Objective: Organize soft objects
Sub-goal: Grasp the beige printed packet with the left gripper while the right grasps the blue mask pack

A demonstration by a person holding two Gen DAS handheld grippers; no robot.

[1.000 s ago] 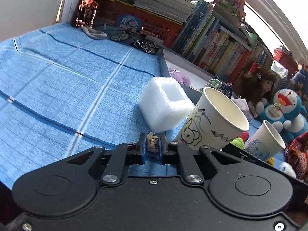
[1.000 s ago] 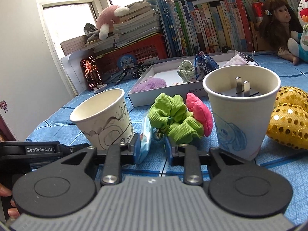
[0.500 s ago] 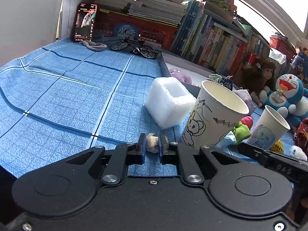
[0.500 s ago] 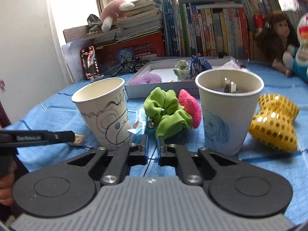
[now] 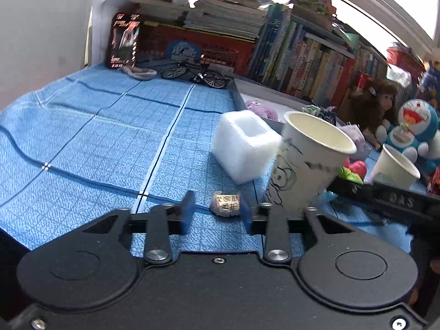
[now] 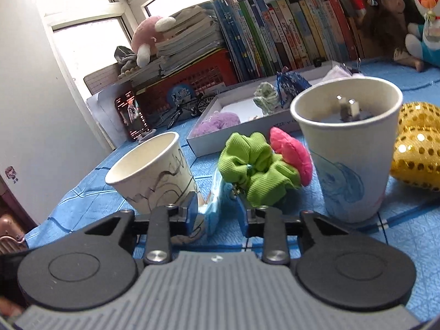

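Blue quilted cloth (image 5: pixel 90 143) covers the whole work surface, with a wall of books (image 5: pixel 299 55) and a red crate (image 5: pixel 198 46) along its far edge.

From the left wrist, the left gripper (image 5: pixel 217 211) sits low over the cloth with its jaws opening. A small crumpled packet with printed characters (image 5: pixel 226 203) lies between them, close to the right finger, and I cannot tell for sure whether that finger still brushes it; the left finger stands clearly off it. Beyond the packet is a white foam block (image 5: pixel 243 145), and just right of the block a paper cup with black line drawings (image 5: pixel 305 162) leans, its image smeared. Behind the cup lies a shallow white tray (image 5: pixel 264 93) holding a purple fuzzy thing (image 5: pixel 261 108). A second paper cup (image 5: pixel 396 166) stands further right of the drawn cup.

From the right wrist, the right gripper (image 6: pixel 217 214) also has its jaws opening. A pale blue wrapper (image 6: pixel 213 206) stands between the fingers, nearer the left one, not pinched. The drawn cup (image 6: pixel 154 170) is to its left. Just behind the wrapper lies a green scrunchie (image 6: pixel 255 170), touching a pink padded piece (image 6: pixel 293 154). Right of those stands the blue-drawn cup (image 6: pixel 349 148) with a plug (image 6: pixel 348 108) inside, and a gold sequinned cushion (image 6: pixel 418 145) beside it.
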